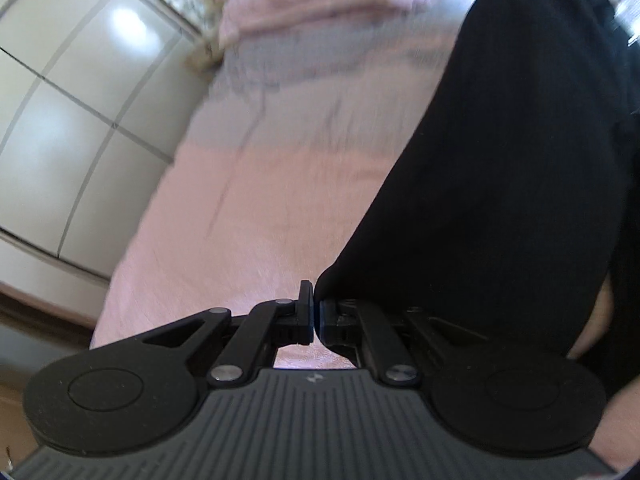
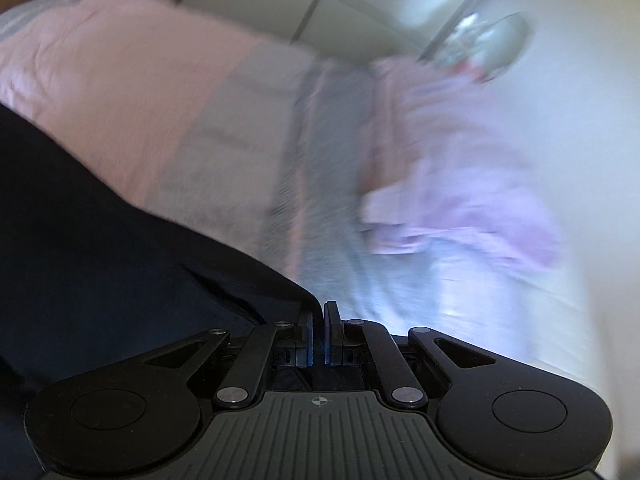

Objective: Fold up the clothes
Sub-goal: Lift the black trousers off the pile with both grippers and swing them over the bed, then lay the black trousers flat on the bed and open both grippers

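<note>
A black garment (image 1: 500, 168) stretches over a pink bed cover (image 1: 248, 216). In the left wrist view it fills the right side, and my left gripper (image 1: 315, 312) is shut on its near corner. In the right wrist view the same dark garment (image 2: 100, 240) fills the lower left, and its edge runs into my right gripper (image 2: 319, 320), which is shut on it. The cloth hangs taut from both grips above the bed. Both views are blurred by motion.
The bed cover has a grey band (image 1: 312, 64) across it, shown also as the grey band (image 2: 240, 152) in the right wrist view. A lilac cloth heap (image 2: 460, 200) lies at the head end. Pale wardrobe doors (image 1: 72, 112) stand beside the bed.
</note>
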`<state>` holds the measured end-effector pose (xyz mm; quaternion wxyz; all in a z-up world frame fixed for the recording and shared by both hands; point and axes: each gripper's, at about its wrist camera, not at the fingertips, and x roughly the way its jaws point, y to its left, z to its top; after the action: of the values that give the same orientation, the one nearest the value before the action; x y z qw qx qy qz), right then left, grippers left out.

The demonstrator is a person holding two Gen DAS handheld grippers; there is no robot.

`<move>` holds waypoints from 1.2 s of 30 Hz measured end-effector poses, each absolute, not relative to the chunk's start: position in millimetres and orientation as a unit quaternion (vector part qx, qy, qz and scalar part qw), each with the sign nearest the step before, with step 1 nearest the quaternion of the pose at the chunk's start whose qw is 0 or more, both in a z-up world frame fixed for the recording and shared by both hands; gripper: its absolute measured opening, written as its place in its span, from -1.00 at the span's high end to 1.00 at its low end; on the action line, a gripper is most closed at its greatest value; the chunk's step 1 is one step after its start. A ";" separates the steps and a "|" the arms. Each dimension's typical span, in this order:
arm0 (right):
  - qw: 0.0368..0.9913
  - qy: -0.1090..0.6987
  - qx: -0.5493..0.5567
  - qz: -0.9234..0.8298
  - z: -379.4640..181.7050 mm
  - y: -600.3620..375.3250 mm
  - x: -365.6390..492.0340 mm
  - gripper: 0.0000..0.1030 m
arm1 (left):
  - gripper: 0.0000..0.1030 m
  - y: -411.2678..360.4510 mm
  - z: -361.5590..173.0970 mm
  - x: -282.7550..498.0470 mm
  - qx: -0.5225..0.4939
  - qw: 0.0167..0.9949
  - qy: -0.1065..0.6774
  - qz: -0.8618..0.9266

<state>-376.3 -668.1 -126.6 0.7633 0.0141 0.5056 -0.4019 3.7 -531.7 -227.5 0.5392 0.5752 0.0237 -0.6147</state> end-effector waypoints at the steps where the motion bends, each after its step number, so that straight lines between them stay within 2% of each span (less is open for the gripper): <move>1: 0.764 0.517 0.027 -0.386 -152.0 -687.7 -370.8 0.96 | 0.86 -548.1 -244.6 2.4 0.586 0.540 0.033 -0.603; 2: 0.763 0.529 0.041 -0.371 -177.9 -705.9 -365.7 0.96 | 0.80 -561.9 -261.6 0.7 0.596 0.542 0.040 -0.592; 4: 0.758 0.547 0.072 -0.348 -223.2 -733.9 -359.6 0.93 | 0.48 -586.5 -292.8 -3.6 0.614 0.543 0.053 -0.570; 5: 0.753 0.553 0.088 -0.344 -240.7 -741.4 -359.6 0.71 | 0.44 -594.5 -304.3 -7.1 0.620 0.544 0.054 -0.563; 6: 0.749 0.559 0.104 -0.339 -258.3 -748.9 -359.6 0.15 | 0.39 -599.4 -312.3 -9.4 0.623 0.544 0.057 -0.558; 7: 0.753 0.551 0.110 -0.341 -264.0 -748.7 -365.4 -0.34 | 0.37 -599.6 -314.6 -11.2 0.621 0.543 0.061 -0.562; 8: 0.760 0.539 0.114 -0.345 -266.3 -746.3 -372.9 -0.40 | 0.32 -598.1 -314.6 -13.4 0.617 0.541 0.065 -0.568; 10: 0.769 0.516 0.132 -0.353 -257.3 -736.2 -394.4 -0.40 | 0.11 -595.2 -314.5 -17.8 0.608 0.536 0.072 -0.581; 14: 0.784 0.447 0.199 -0.381 -223.9 -689.2 -464.6 -0.40 | 0.11 -577.6 -299.5 -42.1 0.577 0.520 0.075 -0.626; 18: 0.802 0.416 0.206 -0.375 -185.1 -587.0 -516.0 -0.40 | 0.05 -538.9 -293.3 -84.8 0.547 0.461 0.065 -0.696; 23: 0.814 0.449 0.164 -0.329 -172.0 -443.6 -528.6 -0.40 | 0.02 -490.4 -307.6 -129.8 0.537 0.362 0.051 -0.760; 29: 0.796 0.524 0.055 -0.299 -223.6 -368.6 -481.6 -0.40 | 0.02 -462.6 -335.3 -157.7 0.556 0.295 0.041 -0.776; 31: 0.795 0.515 0.057 -0.316 -236.2 -377.9 -472.3 -0.39 | 0.02 -457.1 -338.7 -162.9 0.562 0.284 0.041 -0.776; 32: 0.794 0.510 0.059 -0.325 -242.3 -383.2 -468.0 -0.25 | 0.02 -456.7 -339.2 -165.3 0.563 0.282 0.043 -0.776; 33: 0.794 0.509 0.065 -0.325 -244.8 -392.8 -466.3 0.50 | 0.02 -456.8 -339.5 -168.1 0.564 0.282 0.045 -0.775; 34: 0.794 0.510 0.073 -0.323 -246.3 -403.7 -465.3 0.99 | 0.02 -457.7 -338.9 -170.0 0.563 0.281 0.047 -0.775; 36: 0.803 0.479 0.107 -0.337 -230.3 -430.3 -471.3 0.98 | 0.01 -463.9 -336.4 -173.4 0.560 0.282 0.051 -0.778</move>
<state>-471.3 -430.3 -230.3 0.8033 0.1072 0.4789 -0.3374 -173.4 -463.9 -336.4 0.2819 0.5598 0.0508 -0.7776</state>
